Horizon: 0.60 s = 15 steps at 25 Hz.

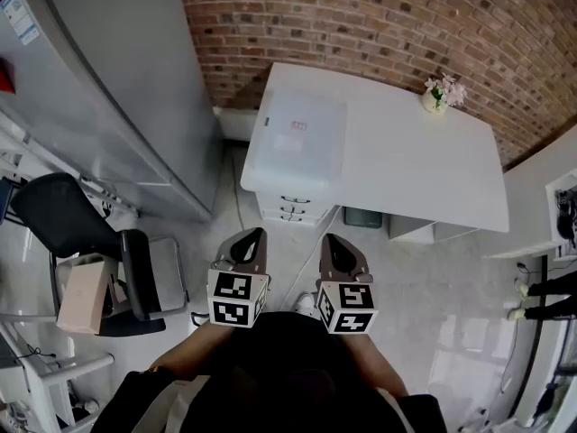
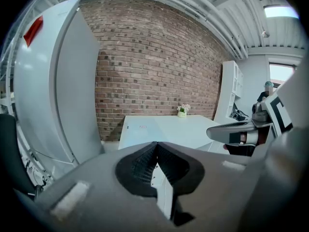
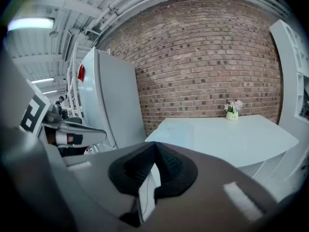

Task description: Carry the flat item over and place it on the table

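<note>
A flat, pale, see-through rectangular item point(image 1: 305, 138) with a small red label lies on the left part of the white table point(image 1: 424, 170). It also shows in the left gripper view point(image 2: 143, 128) and in the right gripper view point(image 3: 175, 130). My left gripper point(image 1: 255, 234) and right gripper point(image 1: 332, 240) hang side by side over the floor, short of the table's near edge. Each is shut with nothing in it. The jaws meet tip to tip in the left gripper view point(image 2: 155, 146) and in the right gripper view point(image 3: 154, 146).
A small pot of flowers point(image 1: 435, 97) stands at the table's far right corner. Drawers point(image 1: 293, 207) sit under the table's near left end. A tall grey cabinet point(image 1: 126, 88) rises on the left. A black chair point(image 1: 81, 233) with a pink box point(image 1: 83, 296) stands near left. White shelving point(image 1: 541, 197) lines the right.
</note>
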Available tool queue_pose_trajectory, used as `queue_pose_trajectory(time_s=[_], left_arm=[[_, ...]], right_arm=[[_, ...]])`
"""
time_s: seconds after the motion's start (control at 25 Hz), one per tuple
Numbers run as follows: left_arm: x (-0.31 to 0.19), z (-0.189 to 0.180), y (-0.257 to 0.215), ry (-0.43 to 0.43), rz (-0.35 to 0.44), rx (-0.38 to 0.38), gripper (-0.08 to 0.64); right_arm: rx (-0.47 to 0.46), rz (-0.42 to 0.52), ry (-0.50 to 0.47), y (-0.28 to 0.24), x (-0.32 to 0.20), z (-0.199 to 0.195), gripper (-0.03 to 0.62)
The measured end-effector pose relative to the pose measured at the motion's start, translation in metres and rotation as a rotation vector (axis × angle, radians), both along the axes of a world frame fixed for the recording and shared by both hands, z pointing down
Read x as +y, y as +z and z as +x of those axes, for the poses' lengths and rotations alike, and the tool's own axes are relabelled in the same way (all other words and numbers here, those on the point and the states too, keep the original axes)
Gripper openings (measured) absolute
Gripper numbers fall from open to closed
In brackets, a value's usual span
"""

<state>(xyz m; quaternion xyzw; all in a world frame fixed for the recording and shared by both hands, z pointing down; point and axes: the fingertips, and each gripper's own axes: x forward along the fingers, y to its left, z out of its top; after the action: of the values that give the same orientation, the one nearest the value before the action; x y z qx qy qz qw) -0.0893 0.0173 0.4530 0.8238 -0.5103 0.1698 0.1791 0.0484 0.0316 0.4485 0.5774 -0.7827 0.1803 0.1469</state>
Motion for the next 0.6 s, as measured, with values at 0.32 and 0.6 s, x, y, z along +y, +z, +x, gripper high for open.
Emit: queue_pose_trajectory(time_s=[0.32,0.6], left_arm=[[0.000,-0.009,0.000,0.016,0.001,0.033,0.003],[0.004,-0.006,-0.001,0.029,-0.001,0.036,0.003]], right_arm=[[0.035,0.010,0.008,-0.003,0.004,-0.014,0.000],[0.033,0.006,0.022,-0.003,0.009,-0.011,0.000]])
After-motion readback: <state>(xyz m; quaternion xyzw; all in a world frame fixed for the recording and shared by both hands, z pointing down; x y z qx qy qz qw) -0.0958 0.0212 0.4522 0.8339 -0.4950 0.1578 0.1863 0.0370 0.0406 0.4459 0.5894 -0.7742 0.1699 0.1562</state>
